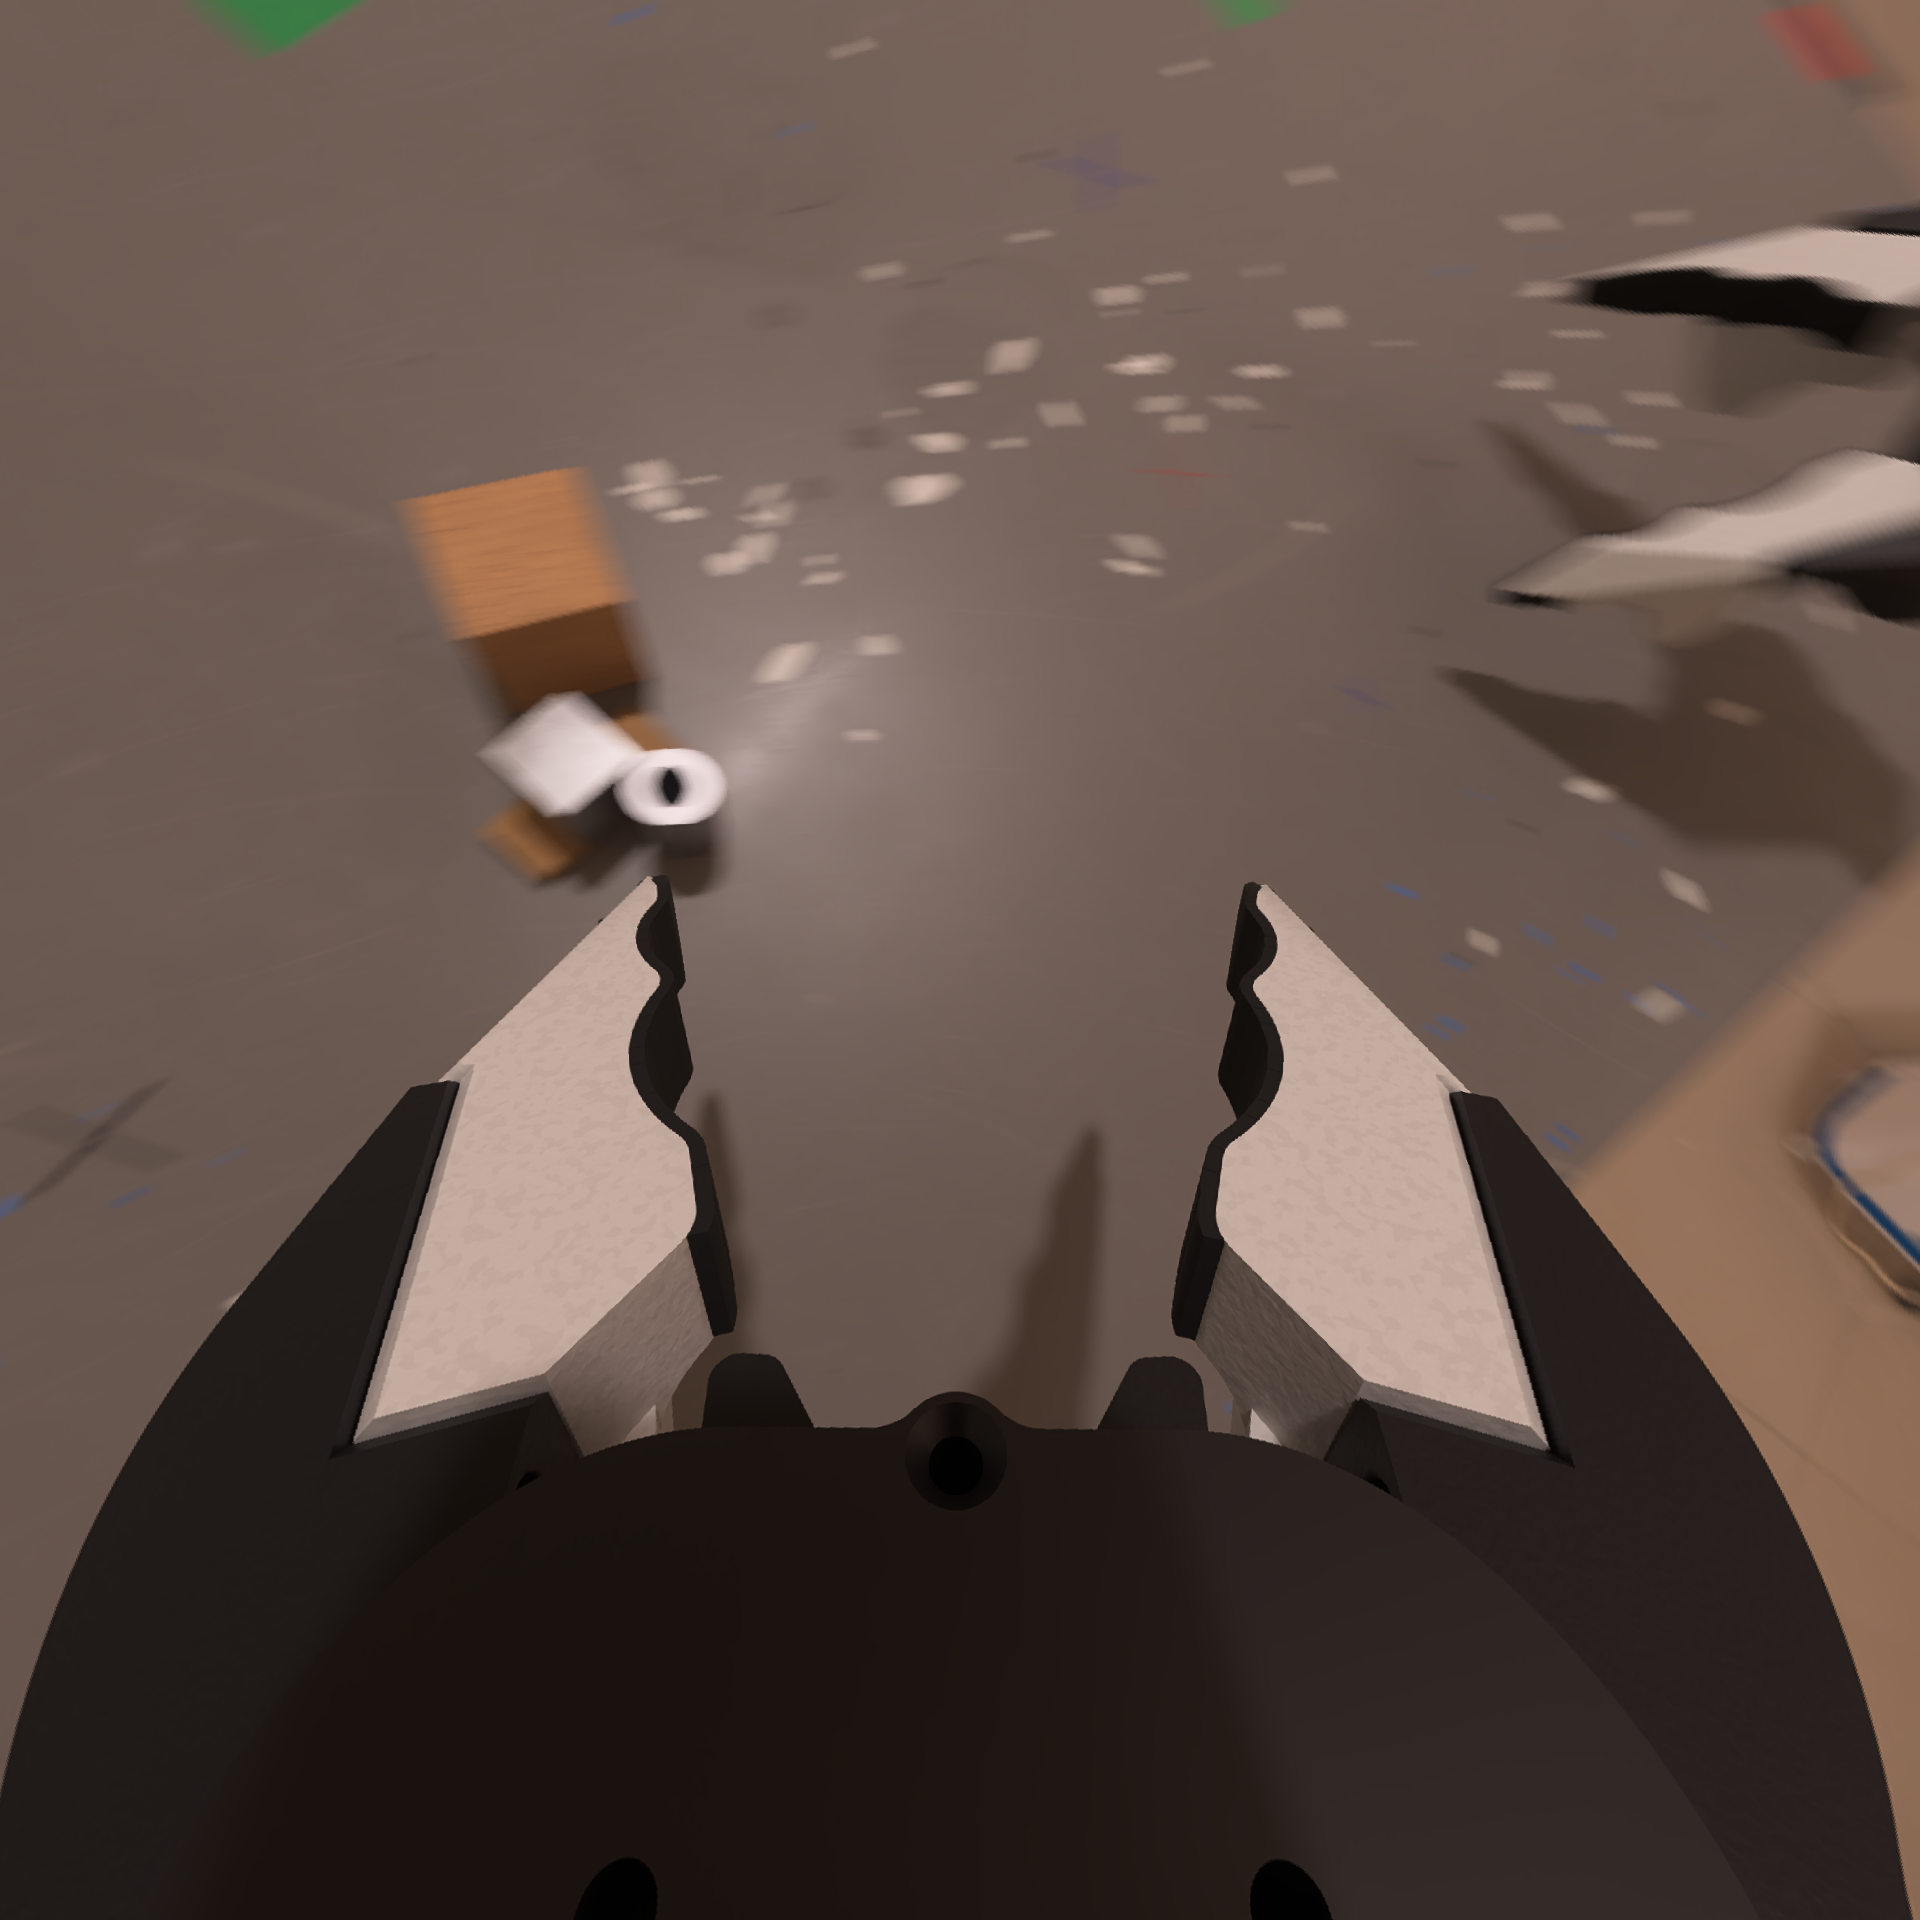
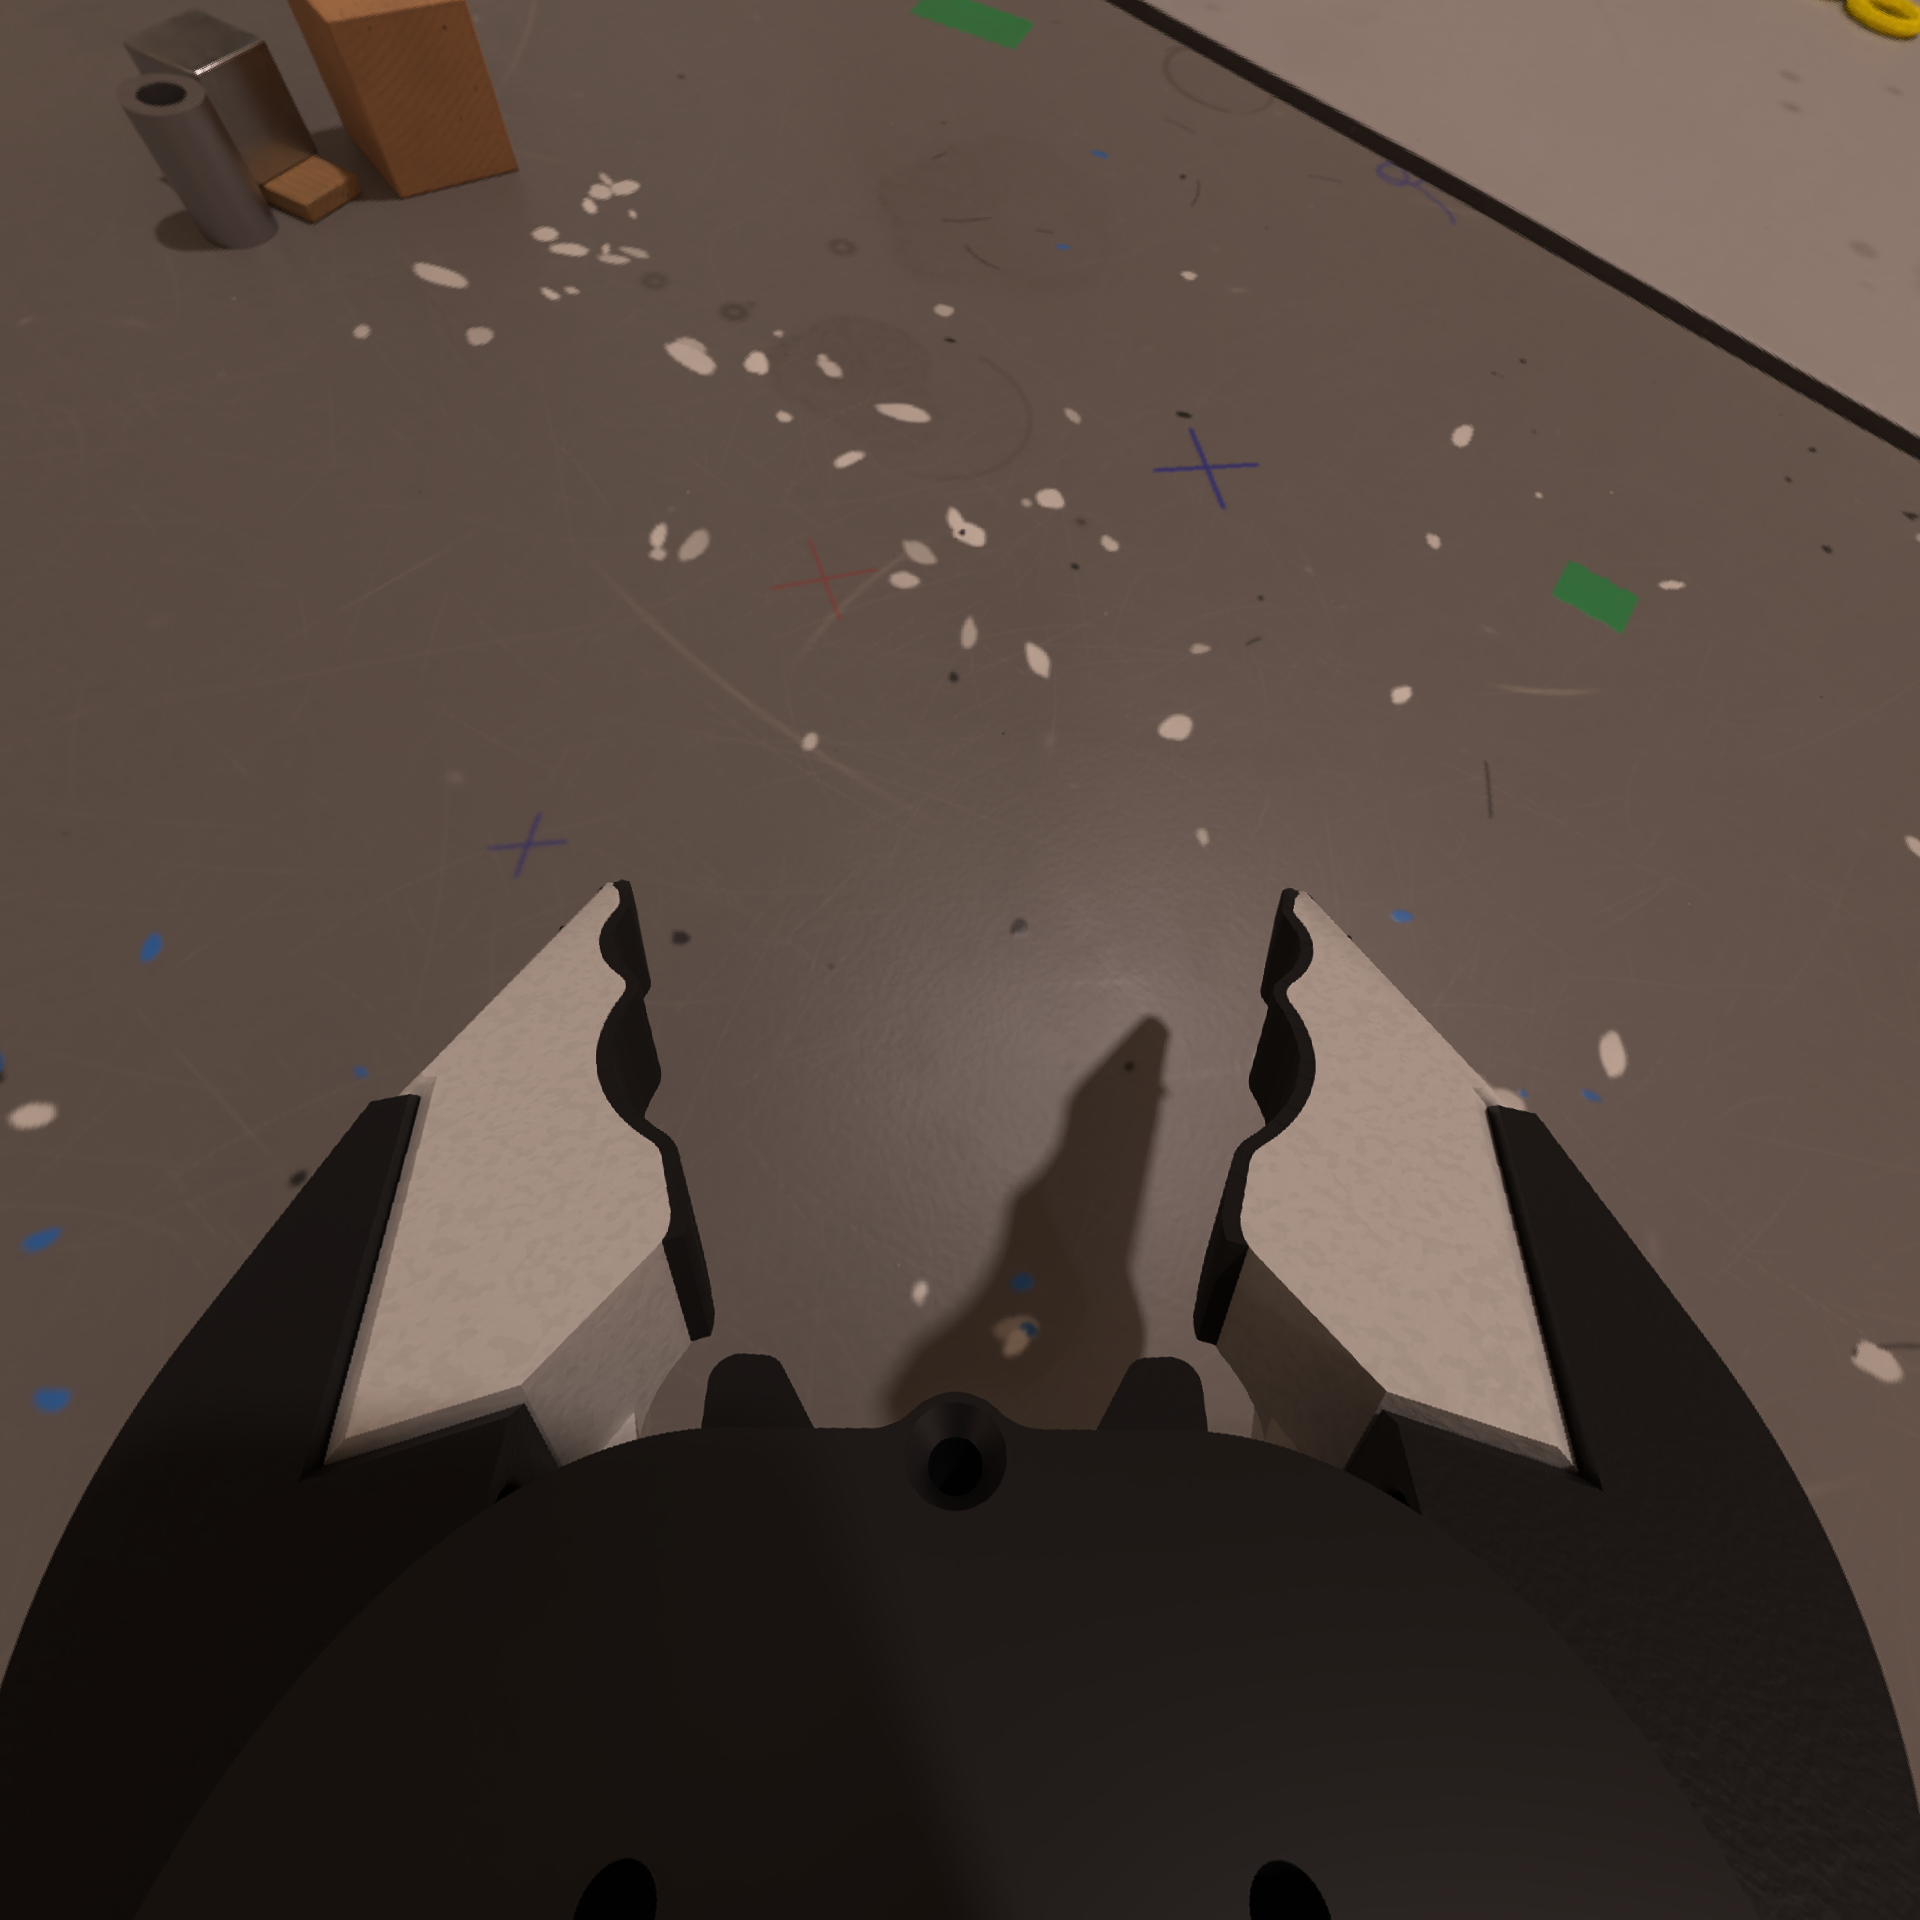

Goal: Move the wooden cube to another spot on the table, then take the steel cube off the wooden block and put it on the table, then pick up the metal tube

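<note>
In the blurred left wrist view a wooden cube (image 1: 514, 556) stands on the table, left of centre. Just nearer, a steel cube (image 1: 551, 764) sits on a flat wooden block (image 1: 525, 842), and an upright metal tube (image 1: 673, 790) stands beside them. My left gripper (image 1: 954, 888) is open and empty, a short way from the tube. In the right wrist view the same group is at the far upper left: wooden cube (image 2: 410, 99), steel cube (image 2: 213, 68), wooden block (image 2: 309, 189), tube (image 2: 197, 161). My right gripper (image 2: 954, 891) is open and empty, far from them; it also shows in the left wrist view (image 1: 1538, 442).
The grey table top (image 2: 935, 727) is speckled with white flecks, pen crosses and green tape patches (image 2: 1595, 595). Its dark far edge (image 2: 1507, 208) runs diagonally at upper right. In the left wrist view the table edge (image 1: 1704, 1049) lies lower right, with a blue-rimmed tray (image 1: 1870, 1174) beyond it.
</note>
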Robot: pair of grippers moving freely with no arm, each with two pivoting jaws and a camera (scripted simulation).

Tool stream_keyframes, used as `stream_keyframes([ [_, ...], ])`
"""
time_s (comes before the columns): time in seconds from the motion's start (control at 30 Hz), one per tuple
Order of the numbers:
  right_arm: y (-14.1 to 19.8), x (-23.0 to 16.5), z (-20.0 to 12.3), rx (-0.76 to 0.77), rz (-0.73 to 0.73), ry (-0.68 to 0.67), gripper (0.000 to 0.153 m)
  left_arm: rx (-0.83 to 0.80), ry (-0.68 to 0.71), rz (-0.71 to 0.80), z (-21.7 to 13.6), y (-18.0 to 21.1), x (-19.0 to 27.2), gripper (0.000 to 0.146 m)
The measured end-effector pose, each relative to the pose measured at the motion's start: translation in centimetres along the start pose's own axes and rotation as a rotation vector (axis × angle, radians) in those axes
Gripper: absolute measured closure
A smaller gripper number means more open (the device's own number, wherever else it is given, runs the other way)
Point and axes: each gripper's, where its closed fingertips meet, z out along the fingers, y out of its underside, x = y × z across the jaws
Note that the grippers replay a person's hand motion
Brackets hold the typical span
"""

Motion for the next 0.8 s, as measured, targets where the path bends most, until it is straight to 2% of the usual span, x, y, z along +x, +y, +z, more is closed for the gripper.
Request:
stream_keyframes([
  [0.07, -0.2, 0.0, 0.2, 0.004, 0.006, 0.014, 0.034, -0.078, -0.158, -0.065, 0.9, -1.1, -4.1, 0.042],
  [0.13, -0.3, 0.0, 0.3, -0.005, 0.014, 0.02, 0.034, -0.142, -0.256, -0.083, 2.5, -2.2, -7.0, 0.047],
  [0.27, -0.3, 0.0, 0.2, -0.002, 0.019, 0.029, 0.034, -0.285, -0.356, -0.143, 6.3, -3.2, -10.1, 0.057],
  [0.47, -0.2, 0.0, 0.1, 0.0, 0.011, 0.034, 0.034, -0.334, -0.329, -0.271, 9.7, -3.2, -11.8, 0.069],
  [0.57, -0.2, -0.1, 0.0, 0.001, 0.013, 0.03, 0.034, -0.314, -0.226, -0.34, 10.2, -3.3, -11.4, 0.09],
  [0.63, -0.1, -0.1, 0.0, 0.0, 0.013, 0.028, 0.034, -0.345, -0.237, -0.299, 9.6, -3.1, -11.7, 0.103],
  [0.8, -0.3, -0.1, 0.0, 0.003, 0.008, 0.026, 0.034, -0.32, -0.215, -0.248, 6.2, -4.0, -11.5, 0.103],
])
